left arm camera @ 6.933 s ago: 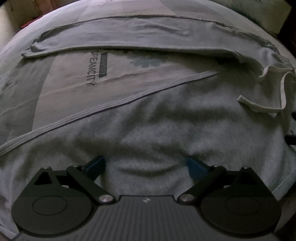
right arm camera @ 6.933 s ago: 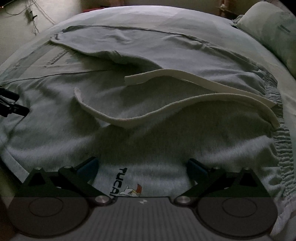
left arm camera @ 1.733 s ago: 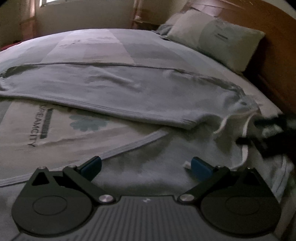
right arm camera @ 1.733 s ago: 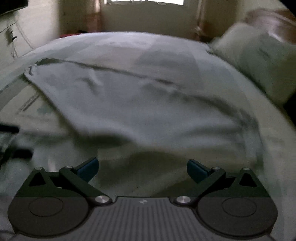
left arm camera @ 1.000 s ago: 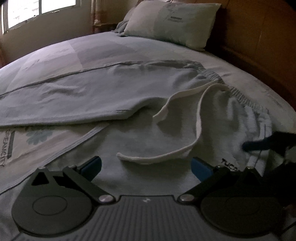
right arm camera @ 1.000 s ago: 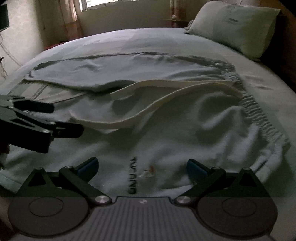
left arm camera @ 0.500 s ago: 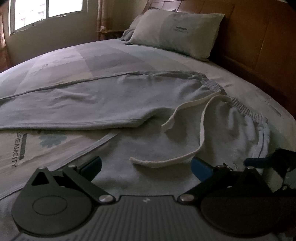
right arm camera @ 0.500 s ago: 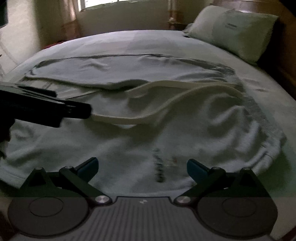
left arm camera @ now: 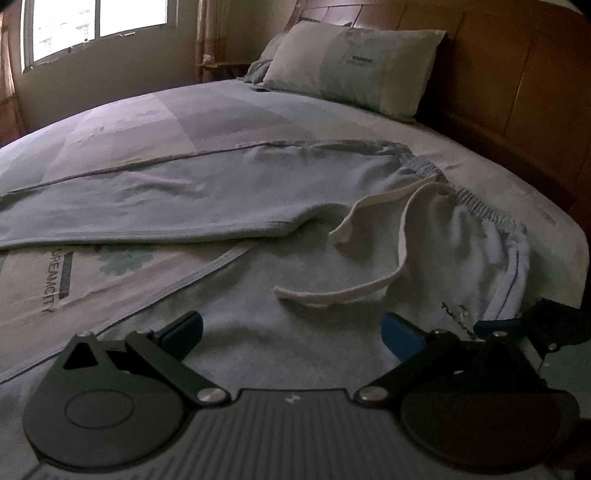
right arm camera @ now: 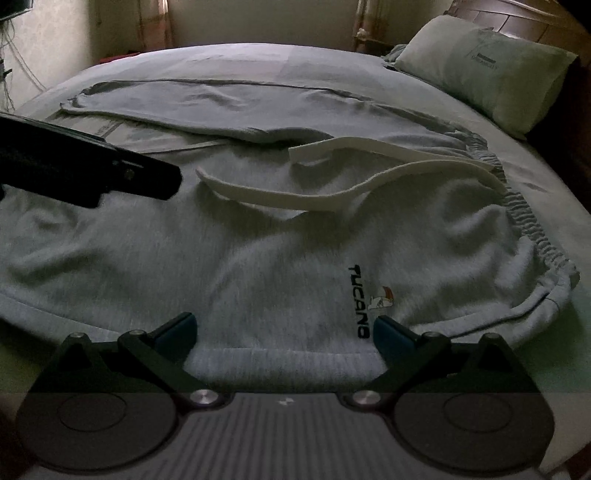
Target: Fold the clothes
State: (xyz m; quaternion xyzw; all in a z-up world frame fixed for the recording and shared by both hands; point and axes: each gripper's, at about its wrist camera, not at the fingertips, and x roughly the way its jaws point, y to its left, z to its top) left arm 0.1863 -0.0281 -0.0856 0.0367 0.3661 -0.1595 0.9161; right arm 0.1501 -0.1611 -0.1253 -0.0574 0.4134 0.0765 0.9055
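Observation:
Light grey sweatpants [left arm camera: 207, 192] [right arm camera: 258, 251] lie spread on the bed, legs apart in a V, elastic waistband [right arm camera: 524, 218] to the right. Two white drawstrings [left arm camera: 369, 288] [right arm camera: 332, 195] trail loose over the hip. A black TUCANO logo [right arm camera: 360, 299] sits on the near leg. My left gripper [left arm camera: 291, 332] hovers open over the near leg's upper part. My right gripper [right arm camera: 284, 332] is open just over the near edge of the hip, beside the logo. Nothing is between either pair of fingers. The left gripper shows as a dark shape [right arm camera: 92, 173] at the left of the right wrist view.
The bedsheet [left arm camera: 129, 122] carries a DREAMCITY print [left arm camera: 55, 284] between the legs. A pillow [left arm camera: 351, 66] [right arm camera: 487, 66] leans on the wooden headboard [left arm camera: 517, 74] at the far right. A window [left arm camera: 92, 26] is beyond the bed. The bed's edge runs right of the waistband.
Both grippers have come down low near the hip and waistband after swinging across the pants. The right one has edged nearer the logo. The pants lie as before.

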